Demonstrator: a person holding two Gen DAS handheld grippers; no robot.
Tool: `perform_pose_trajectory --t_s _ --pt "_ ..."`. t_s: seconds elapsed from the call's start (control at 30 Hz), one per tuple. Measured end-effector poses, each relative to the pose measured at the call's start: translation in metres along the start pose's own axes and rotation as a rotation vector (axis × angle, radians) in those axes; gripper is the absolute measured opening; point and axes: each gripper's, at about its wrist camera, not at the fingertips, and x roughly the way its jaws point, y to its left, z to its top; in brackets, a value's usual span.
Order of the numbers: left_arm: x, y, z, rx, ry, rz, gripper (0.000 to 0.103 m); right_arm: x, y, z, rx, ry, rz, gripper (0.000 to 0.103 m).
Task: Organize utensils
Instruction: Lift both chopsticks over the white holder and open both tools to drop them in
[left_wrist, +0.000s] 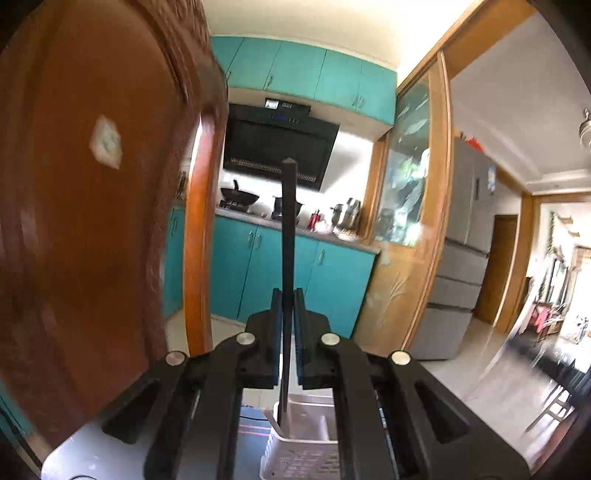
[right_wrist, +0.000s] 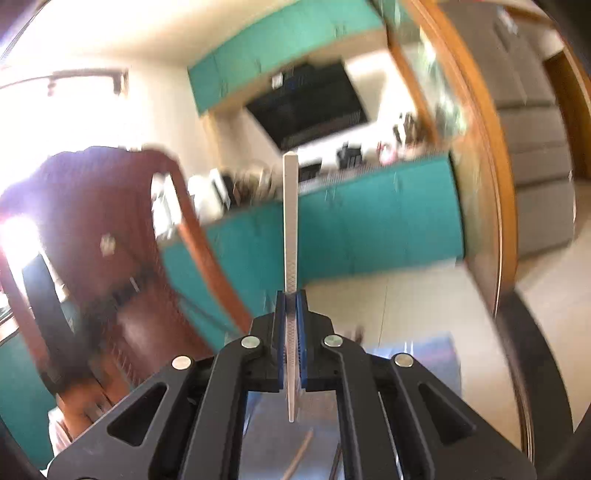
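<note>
The left hand-held gripper (left_wrist: 287, 295) was clamped on a dark chopstick (left_wrist: 288, 229) that stood nearly upright between its pads, its lower end hanging over a white slotted basket (left_wrist: 306, 435) on the bench (left_wrist: 70, 458) below. The right hand-held gripper (right_wrist: 291, 295) was closed on a white chopstick (right_wrist: 290, 221), also upright, with its lower tip above the reflective bench top (right_wrist: 266, 417). Close on the left stood a brown wooden chair back (left_wrist: 92, 221). Farther off were teal cabinets (left_wrist: 280, 273), a black range hood (left_wrist: 277, 144) and a wok (left_wrist: 238, 197) on the stove; the right view was blurred.
</note>
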Motion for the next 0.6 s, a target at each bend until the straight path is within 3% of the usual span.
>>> perform_pose_trajectory --t_s 0.07,0.17,0.3,0.33,0.43,0.6 --pt "0.02 0.0 -0.015 -0.021 0.06 -0.001 0.007 0.01 -0.001 0.002 -0.012 -0.061 -0.017 0.006" --pt "0.051 -0.003 -0.04 -0.009 0.152 -0.003 0.007 0.037 -0.004 -0.011 -0.034 -0.08 -0.082 0.006" --pt "0.065 -0.002 -0.056 0.025 0.212 -0.003 0.007 0.075 -0.006 -0.036 -0.08 0.019 -0.128 0.006" --pt "0.066 -0.002 -0.055 0.026 0.219 -0.009 0.007 0.082 -0.006 -0.042 -0.091 0.043 -0.136 0.006" --pt "0.056 -0.003 -0.057 0.032 0.225 -0.007 0.019 0.093 -0.003 -0.053 -0.11 0.092 -0.142 0.006" --pt "0.008 -0.008 -0.069 0.059 0.152 0.037 0.032 0.089 0.002 -0.061 -0.142 0.1 -0.156 0.006"
